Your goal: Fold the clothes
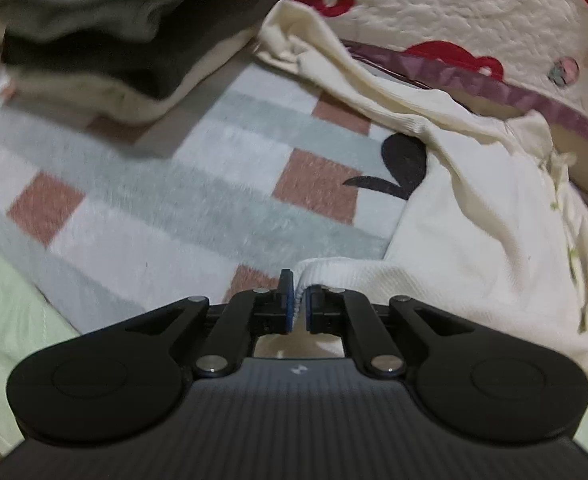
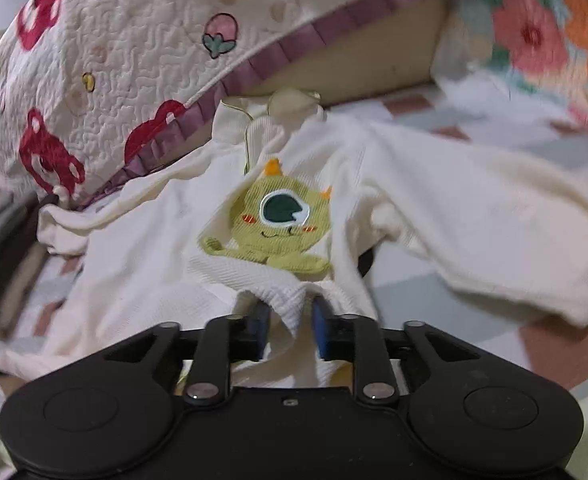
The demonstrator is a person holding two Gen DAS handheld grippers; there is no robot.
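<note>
On a checked blanket (image 1: 214, 200), both tongs, left (image 1: 299, 304) and right (image 2: 290, 328), are clamped on a cream top's (image 2: 434, 208) hem.

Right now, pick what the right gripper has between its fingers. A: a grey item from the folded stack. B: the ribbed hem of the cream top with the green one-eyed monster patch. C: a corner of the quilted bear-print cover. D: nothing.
B: in the right wrist view the right gripper has the ribbed hem of the cream top bunched between its blue fingers, just below the green monster patch.
</note>
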